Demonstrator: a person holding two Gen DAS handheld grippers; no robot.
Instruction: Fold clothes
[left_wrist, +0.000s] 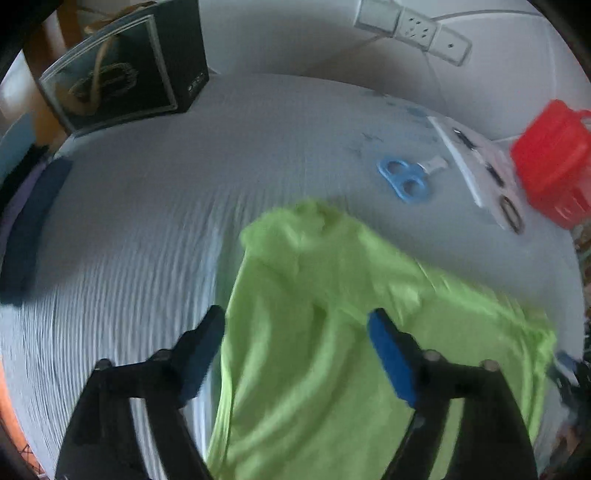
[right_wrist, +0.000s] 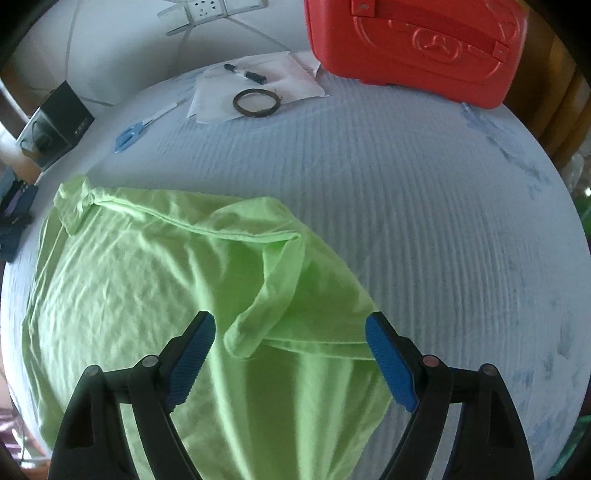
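Two grippers are seen above a pale ribbed tablecloth (right_wrist: 406, 192). At the far left, a dark box (left_wrist: 125, 70) is cut off by the lens rim. The left gripper (left_wrist: 295, 325) is held open and empty over the blurred green garment (left_wrist: 314, 295), whose near edge is hidden. The right gripper (right_wrist: 290, 328) is likewise spread, nothing gripped, over the green garment (right_wrist: 129, 266). Blue scissors (left_wrist: 404, 179), papers (right_wrist: 258, 85) and a red case (right_wrist: 413, 40), partly cropped, are seen rightward.
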